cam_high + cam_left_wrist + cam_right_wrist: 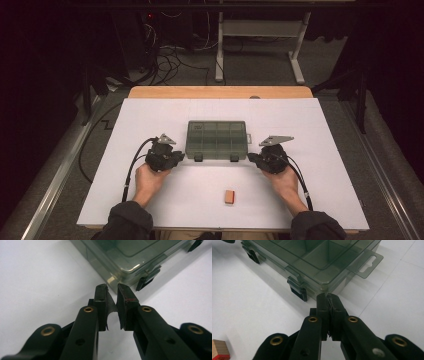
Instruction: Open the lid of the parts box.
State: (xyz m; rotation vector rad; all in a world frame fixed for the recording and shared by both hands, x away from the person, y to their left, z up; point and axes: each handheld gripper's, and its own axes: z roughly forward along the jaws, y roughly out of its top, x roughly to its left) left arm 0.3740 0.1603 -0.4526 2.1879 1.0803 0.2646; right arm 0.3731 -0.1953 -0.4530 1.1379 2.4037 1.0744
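Observation:
A smoky translucent compartment box (pixel 217 139) lies closed on the white table top (pixel 150 115), its two dark latches facing me. My left gripper (pixel 179 157) rests at the box's near left corner, jaws shut with nothing between them; in the left gripper view the gripper (pixel 111 288) points at that corner of the box (pixel 125 255). My right gripper (pixel 251 158) sits at the near right corner, also shut and empty. In the right gripper view, this gripper (pixel 329 297) nearly touches the corner of the box (pixel 312 255), beside a latch (pixel 298 290).
A small wooden block with a red band (pixel 229 196) lies on the table near its front edge, between my forearms, and appears as the block (pixel 219 350) at the lower left of the right gripper view. A hang tab (pixel 367 263) sticks out from the box's side.

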